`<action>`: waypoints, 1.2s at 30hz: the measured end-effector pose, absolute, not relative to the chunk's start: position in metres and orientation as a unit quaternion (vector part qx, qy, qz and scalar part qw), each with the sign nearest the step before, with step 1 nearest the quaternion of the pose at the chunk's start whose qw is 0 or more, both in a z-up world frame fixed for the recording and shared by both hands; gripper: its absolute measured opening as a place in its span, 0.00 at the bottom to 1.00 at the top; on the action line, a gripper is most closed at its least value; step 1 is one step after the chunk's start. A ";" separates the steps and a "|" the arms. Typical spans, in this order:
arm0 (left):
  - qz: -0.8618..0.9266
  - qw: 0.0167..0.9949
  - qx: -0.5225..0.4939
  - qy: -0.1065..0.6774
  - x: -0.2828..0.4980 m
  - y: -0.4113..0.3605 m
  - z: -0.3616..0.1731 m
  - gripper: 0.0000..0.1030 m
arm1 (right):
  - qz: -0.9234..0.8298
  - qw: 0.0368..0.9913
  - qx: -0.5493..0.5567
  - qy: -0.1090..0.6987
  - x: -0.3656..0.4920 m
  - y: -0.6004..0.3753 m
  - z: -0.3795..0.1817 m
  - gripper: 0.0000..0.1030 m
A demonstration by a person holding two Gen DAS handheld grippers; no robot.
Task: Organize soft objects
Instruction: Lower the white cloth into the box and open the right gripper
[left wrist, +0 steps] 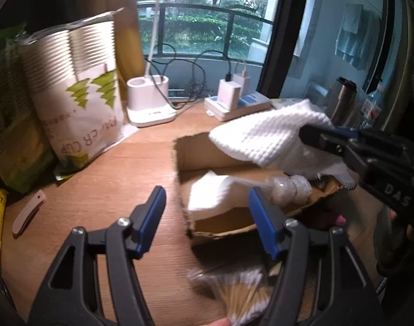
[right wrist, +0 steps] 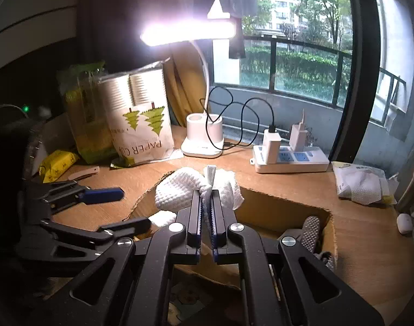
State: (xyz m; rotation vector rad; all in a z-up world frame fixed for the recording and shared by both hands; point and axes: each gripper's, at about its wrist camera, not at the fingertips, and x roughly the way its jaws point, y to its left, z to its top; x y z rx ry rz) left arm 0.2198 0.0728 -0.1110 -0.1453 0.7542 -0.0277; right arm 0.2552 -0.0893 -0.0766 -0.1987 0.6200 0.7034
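Above box point(left wrist: 234, 160), right gripper point(right wrist: 206, 198) pinches cloth point(right wrist: 179, 190).

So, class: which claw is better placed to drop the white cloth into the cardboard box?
Right. The right claw is shut on the white cloth, above the cardboard box. The left claw hangs open, holding nothing.

The blurred cotton swabs point(left wrist: 234, 296), perhaps bagged, are cut off by the bottom edge.
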 end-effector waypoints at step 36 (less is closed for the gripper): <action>-0.010 0.929 -0.136 0.344 0.190 0.146 -0.125 0.64 | 0.317 0.819 -0.081 0.472 0.298 0.005 -0.168 0.08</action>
